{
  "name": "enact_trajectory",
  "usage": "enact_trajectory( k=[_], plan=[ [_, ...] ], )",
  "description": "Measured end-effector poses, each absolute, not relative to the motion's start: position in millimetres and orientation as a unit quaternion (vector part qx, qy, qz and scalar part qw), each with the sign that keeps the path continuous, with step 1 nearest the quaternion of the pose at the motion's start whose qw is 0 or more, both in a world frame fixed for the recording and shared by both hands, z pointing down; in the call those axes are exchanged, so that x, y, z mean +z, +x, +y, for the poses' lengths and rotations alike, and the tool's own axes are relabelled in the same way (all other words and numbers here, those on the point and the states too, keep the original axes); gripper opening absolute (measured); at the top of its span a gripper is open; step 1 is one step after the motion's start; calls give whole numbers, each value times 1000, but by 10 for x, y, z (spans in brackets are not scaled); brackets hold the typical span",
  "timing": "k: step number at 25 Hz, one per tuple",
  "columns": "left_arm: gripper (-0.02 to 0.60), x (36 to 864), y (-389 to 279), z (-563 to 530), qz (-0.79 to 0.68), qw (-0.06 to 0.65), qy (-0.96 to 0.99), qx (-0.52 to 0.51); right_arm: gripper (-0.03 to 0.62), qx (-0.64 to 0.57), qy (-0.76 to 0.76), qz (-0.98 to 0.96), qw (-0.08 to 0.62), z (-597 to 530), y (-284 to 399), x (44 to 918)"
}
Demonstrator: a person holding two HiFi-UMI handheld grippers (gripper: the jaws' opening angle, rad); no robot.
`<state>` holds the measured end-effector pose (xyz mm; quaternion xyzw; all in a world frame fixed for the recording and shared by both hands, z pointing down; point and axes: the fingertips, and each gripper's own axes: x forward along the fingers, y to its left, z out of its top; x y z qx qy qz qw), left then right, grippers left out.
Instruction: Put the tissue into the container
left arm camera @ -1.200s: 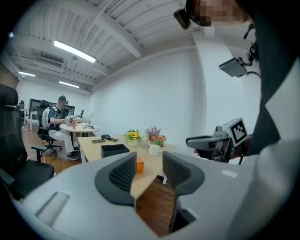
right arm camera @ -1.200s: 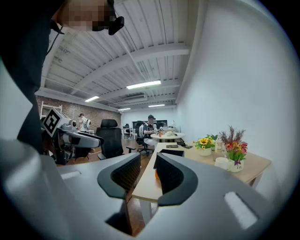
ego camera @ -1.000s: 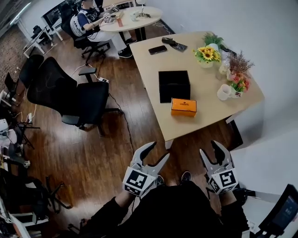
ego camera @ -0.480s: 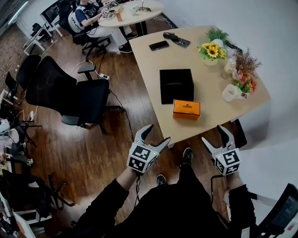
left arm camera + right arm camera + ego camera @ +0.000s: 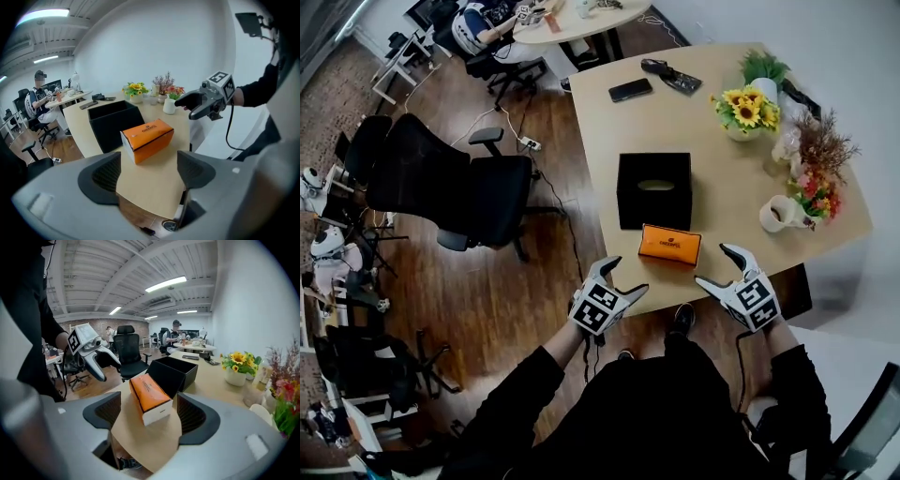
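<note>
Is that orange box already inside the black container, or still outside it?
Outside. The orange box lies on the table, in front of the black container, near the table's edge.

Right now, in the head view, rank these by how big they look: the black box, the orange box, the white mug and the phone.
1. black box
2. orange box
3. white mug and phone: too alike to rank.
</note>
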<state>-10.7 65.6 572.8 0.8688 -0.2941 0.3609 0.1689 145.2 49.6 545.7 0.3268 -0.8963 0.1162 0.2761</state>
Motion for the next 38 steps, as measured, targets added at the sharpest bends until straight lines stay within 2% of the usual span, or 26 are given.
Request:
enact_trajectory(
  k=[4, 9, 17, 19, 21, 22, 23, 24, 25, 31, 34, 38],
  plan=[
    [362, 5972, -67, 436, -310, 170, 848, 395, 380, 99, 291, -899, 312, 337, 1514, 5691],
    [360, 6153, 60, 256, -292, 151, 849, 414, 360, 177, 319, -884, 292, 363, 1444, 5925],
    [357, 6311, 154, 174, -259, 92, 864, 422, 360, 207, 366, -868, 263, 407, 1233, 6177],
    [356, 6339, 140, 147, -259, 96, 867, 415, 321, 215, 372, -865, 260, 385, 1219, 6197],
    [353, 6333, 147, 111, -255, 101, 873, 404, 209, 230, 376, -860, 256, 382, 1230, 6233],
    [339, 6323, 158, 105, -251, 101, 877, 398, 178, 237, 378, -859, 253, 388, 1228, 6243],
    [306, 6314, 168, 106, -246, 100, 881, 392, 176, 242, 379, -857, 250, 392, 1222, 6244],
    [244, 6306, 177, 110, -242, 99, 884, 388, 172, 244, 381, -856, 250, 394, 1214, 6242],
    [222, 6300, 183, 115, -239, 98, 887, 384, 169, 245, 383, -855, 250, 397, 1209, 6241],
    [201, 6301, 186, 139, -232, 105, 894, 370, 161, 258, 389, -847, 256, 400, 1212, 6258],
    [173, 6288, 199, 168, -225, 125, 893, 369, 138, 264, 397, -841, 256, 393, 1225, 6234],
    [167, 6219, 198, 166, -223, 129, 896, 362, 121, 264, 404, -838, 254, 377, 1221, 6147]
  ],
)
